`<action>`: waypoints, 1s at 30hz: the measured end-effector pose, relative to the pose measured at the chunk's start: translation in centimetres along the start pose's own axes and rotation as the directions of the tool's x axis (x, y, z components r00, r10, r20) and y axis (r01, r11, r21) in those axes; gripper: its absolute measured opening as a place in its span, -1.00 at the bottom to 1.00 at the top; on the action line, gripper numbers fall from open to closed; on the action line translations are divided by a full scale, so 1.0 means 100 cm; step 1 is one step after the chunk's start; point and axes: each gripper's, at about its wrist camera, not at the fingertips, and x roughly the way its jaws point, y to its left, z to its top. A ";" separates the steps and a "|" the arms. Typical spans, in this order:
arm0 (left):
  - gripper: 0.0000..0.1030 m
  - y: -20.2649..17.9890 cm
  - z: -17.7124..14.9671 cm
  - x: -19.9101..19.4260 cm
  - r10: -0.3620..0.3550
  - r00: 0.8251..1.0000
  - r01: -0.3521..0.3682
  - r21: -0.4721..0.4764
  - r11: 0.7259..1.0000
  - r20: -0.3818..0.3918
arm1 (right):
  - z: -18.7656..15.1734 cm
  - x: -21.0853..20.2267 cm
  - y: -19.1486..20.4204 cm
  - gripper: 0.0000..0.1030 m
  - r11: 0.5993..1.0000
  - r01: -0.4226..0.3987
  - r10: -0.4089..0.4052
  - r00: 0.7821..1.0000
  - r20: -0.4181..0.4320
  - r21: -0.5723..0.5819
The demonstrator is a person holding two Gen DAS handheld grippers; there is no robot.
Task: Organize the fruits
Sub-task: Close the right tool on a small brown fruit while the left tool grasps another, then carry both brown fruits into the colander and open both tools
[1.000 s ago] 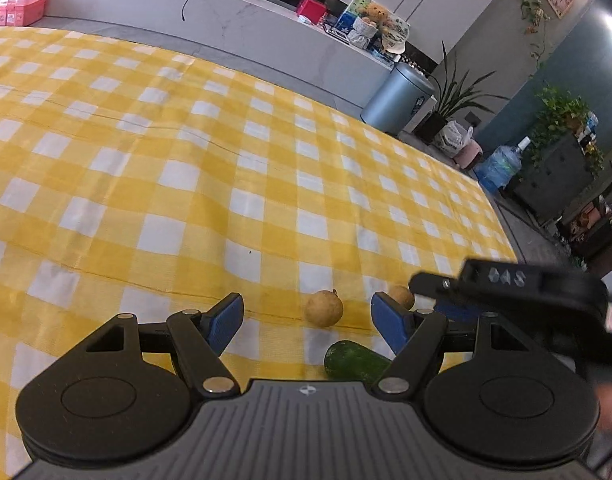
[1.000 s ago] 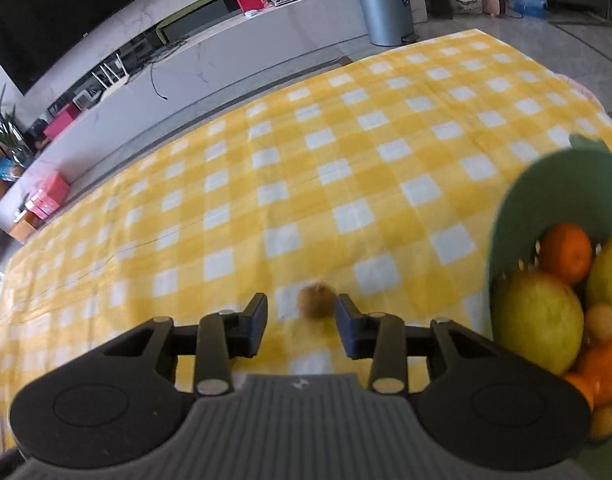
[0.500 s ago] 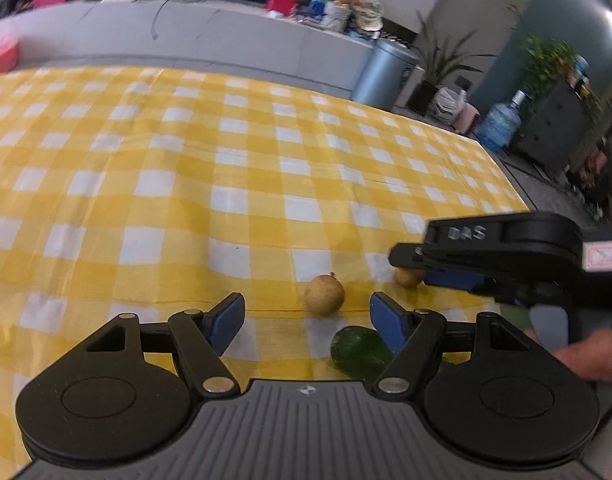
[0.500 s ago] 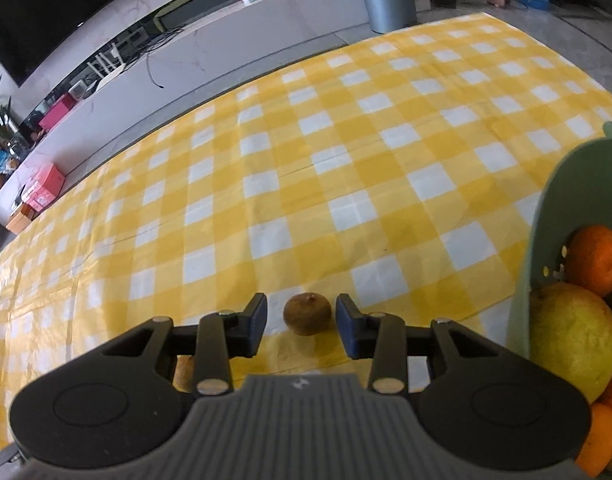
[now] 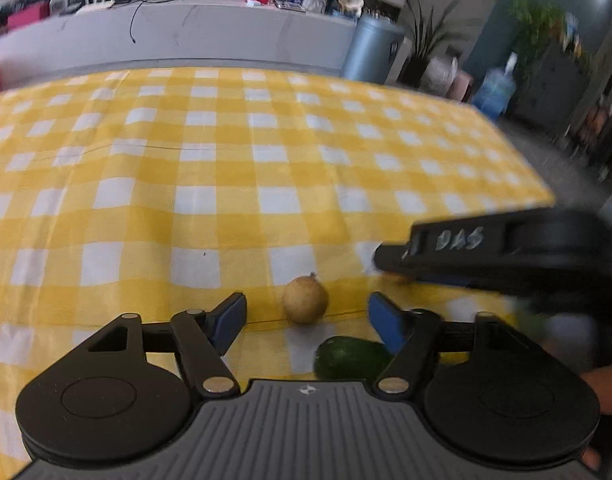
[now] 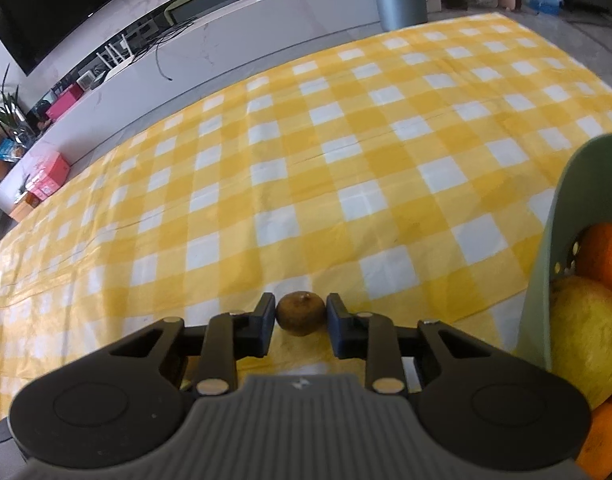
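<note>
The right gripper (image 6: 300, 322) has its pads pressed on either side of a small brown round fruit (image 6: 301, 314), perhaps a longan, which sits on the yellow checked tablecloth (image 6: 345, 160) just short of the green basket (image 6: 545, 280) at the right edge of that view. To my eye the grip looks square across the widest part of the fruit, which is what you want with something this small and round; I would lift it straight up before swinging toward the basket, and keep the squeeze gentle so the thin skin does not split or the fruit pop out forward. The left gripper (image 5: 306, 318) is closing, its blue pads not yet touching the paler round fruit (image 5: 305, 299) that lies between them on the cloth; it should come down a little further and centre on the fruit before it pinches, minding the dark green fruit (image 5: 351, 358), maybe an avocado, lying just beside the right pad. The basket is perforated along its wall and already holds a large yellow-green citrus (image 6: 585, 340) and several oranges (image 6: 603, 256), packed close together, with more orange fruit low at the corner; how much room is left inside I cannot tell, since most of it is out of frame.
</note>
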 end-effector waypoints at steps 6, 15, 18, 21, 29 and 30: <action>0.09 -0.014 -0.003 0.006 0.053 0.998 -0.055 0.087 0.995 0.029 | 0.000 -0.014 0.005 -0.54 1.000 -0.024 0.025 0.999 0.043 -0.010; -0.46 -0.010 -0.003 -0.001 0.076 0.996 -0.078 0.063 0.995 0.035 | 0.000 -0.021 -0.002 -0.54 0.999 -0.028 0.027 0.998 0.054 0.018; -0.46 -0.007 -0.003 -0.007 0.055 0.997 -0.057 0.041 0.997 0.049 | 0.000 -0.026 -0.003 -0.54 0.999 -0.039 0.038 0.997 0.065 0.022; -0.46 -0.009 -0.002 -0.020 0.038 0.995 -0.041 0.035 0.999 0.095 | -0.001 -0.031 -0.004 -0.54 0.998 -0.058 0.056 0.996 0.072 0.028; -0.46 -0.021 -0.001 -0.067 -0.054 0.976 0.054 0.007 0.999 0.210 | 0.001 -0.062 -0.006 -0.53 0.993 -0.115 0.110 0.985 0.131 0.039; -0.46 -0.025 0.000 -0.072 -0.072 0.973 0.071 0.009 0.997 0.219 | 0.001 -0.070 -0.008 -0.53 0.992 -0.122 0.115 0.982 0.148 0.038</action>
